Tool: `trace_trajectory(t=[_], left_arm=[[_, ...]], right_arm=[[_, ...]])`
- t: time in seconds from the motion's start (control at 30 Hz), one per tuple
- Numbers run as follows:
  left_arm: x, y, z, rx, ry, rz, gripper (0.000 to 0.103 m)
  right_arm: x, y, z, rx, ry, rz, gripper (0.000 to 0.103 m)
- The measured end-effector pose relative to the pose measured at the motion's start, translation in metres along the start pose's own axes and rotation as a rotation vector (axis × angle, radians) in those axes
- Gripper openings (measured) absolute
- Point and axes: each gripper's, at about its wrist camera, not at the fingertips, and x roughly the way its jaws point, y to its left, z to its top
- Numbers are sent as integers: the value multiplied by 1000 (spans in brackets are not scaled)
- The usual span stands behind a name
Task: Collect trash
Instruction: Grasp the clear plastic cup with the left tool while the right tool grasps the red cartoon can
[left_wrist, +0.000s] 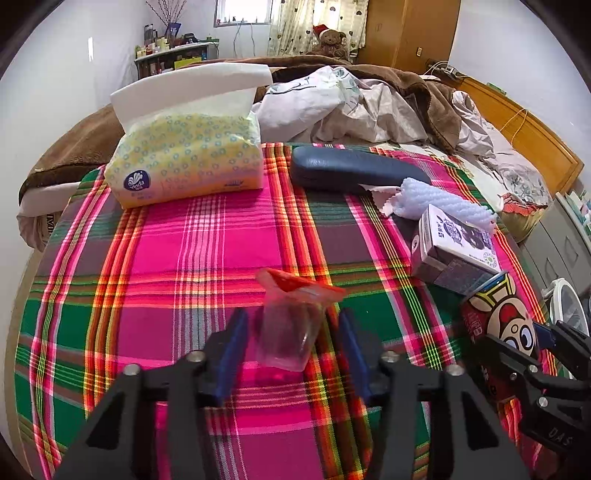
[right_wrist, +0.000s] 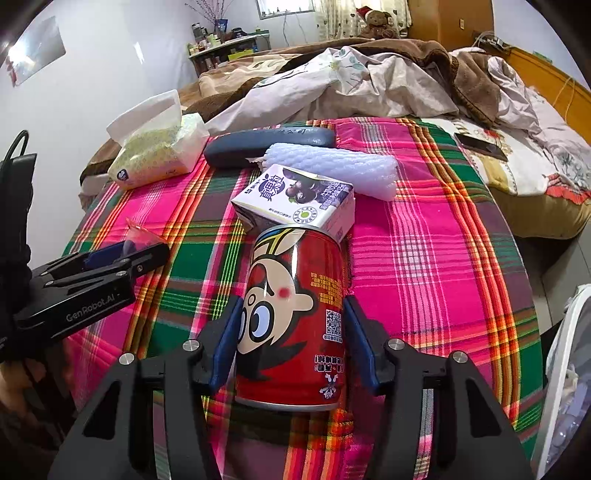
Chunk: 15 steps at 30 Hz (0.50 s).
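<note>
Red drink can (right_wrist: 295, 314) w/ cartoon face, lying on its side on plaid cloth (right_wrist: 424, 258), far end touching milk carton (right_wrist: 295, 201). Carton: white/purple, berry print, on its side, just beyond can. White foam fruit net (right_wrist: 332, 166), tube-shaped, lying flat right behind carton. Clear plastic cup (left_wrist: 288, 332) w/ peeled-back red foil lid, tipped on its side, well left of can. Can looks undented; whether the cup is empty, can't tell.

A glossy printed metal can (right_wrist: 291, 317) is seen on woven plaid cloth (right_wrist: 424, 258). A clear, thin plastic cup (left_wrist: 286, 332) is shown, a matt paper carton (right_wrist: 295, 199), and white ribbed foam netting (right_wrist: 332, 166).
</note>
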Motion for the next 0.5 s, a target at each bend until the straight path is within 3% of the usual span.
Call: trace_trajectory(t=[0.23, 0.5], left_arm=[[-4, -5, -1, 14, -6, -5, 32], [-12, -11, -5, -1, -20, 0, 31]], right_arm=[[-1, -5, -2, 22, -5, 19, 55], [-6, -9, -7, 31, -15, 24, 55]])
